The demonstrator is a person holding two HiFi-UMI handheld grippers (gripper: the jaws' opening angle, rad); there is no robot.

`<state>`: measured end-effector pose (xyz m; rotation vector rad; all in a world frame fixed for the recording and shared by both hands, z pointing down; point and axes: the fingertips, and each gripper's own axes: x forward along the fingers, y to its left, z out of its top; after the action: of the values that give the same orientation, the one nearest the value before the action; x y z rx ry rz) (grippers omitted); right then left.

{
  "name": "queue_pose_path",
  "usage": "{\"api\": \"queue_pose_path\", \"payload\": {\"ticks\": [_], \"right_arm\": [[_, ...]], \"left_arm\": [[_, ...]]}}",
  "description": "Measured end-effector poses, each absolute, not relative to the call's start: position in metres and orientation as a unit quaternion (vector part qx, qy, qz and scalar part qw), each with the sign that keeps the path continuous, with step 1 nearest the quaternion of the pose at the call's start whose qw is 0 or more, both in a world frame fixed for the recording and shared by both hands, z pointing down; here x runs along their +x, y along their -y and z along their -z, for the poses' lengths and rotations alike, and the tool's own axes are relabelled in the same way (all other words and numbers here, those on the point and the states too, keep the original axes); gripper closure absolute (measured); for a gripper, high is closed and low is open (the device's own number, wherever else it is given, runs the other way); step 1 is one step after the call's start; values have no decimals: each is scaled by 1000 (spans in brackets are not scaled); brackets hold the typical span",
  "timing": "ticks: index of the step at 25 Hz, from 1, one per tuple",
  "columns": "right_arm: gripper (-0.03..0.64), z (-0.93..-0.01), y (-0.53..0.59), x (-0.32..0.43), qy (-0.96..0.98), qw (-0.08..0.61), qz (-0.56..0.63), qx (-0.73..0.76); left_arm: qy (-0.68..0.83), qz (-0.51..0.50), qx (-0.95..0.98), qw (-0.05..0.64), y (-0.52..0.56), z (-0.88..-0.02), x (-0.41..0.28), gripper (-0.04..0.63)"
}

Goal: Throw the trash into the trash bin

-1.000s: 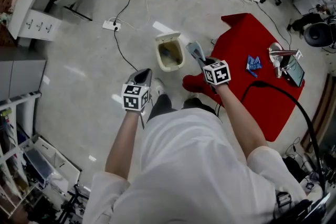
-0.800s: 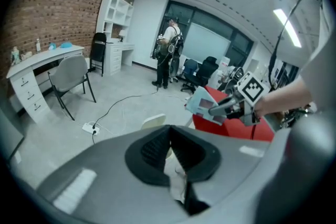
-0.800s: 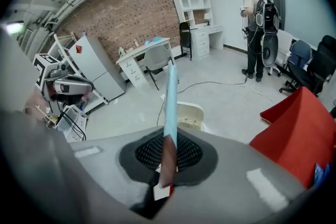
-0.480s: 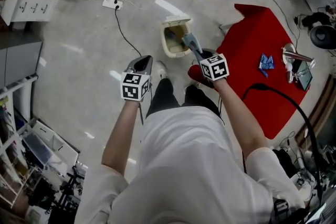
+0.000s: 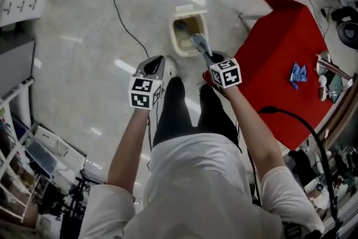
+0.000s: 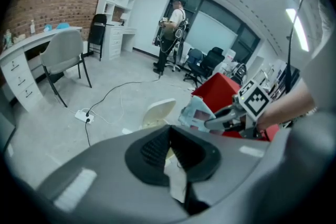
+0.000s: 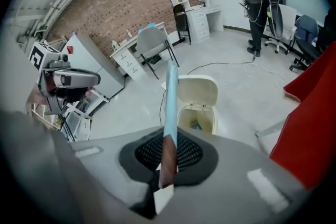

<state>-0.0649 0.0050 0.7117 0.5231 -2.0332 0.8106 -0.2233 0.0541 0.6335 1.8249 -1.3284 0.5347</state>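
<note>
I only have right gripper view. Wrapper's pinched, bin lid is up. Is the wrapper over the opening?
Observer: Head view puts the wrapper over the near right rim of the bin, not over its middle.
Operator: Left gripper carrying anything?
Observer: Yes. In its own view the left gripper has its fingers closed on a white scrap.
Operator: Anything on the red table?
Observer: One blue piece lies on the red table.
</note>
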Motion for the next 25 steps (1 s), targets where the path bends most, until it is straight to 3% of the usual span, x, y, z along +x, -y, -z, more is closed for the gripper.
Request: {"api": "queue_pose_path", "payload": {"ticks": [11,15,22,25], "right_arm": [[593,-855,17,-75,779,469,-347,232],[587,-894,21,-80,768,453,-373,256],[417,-947,27,-90,768,450,-366,273],[408,-953,25,-88,771,444,-364,276]], "left_arm": [[499,-229,730,408,-38,-733,-208,591],[495,-225,729,417,-37,-759,-204,592],[476,-233,726,438,-46,-798,-195,591],[472,-237,723,445,-55,-815,-192,591]]}}
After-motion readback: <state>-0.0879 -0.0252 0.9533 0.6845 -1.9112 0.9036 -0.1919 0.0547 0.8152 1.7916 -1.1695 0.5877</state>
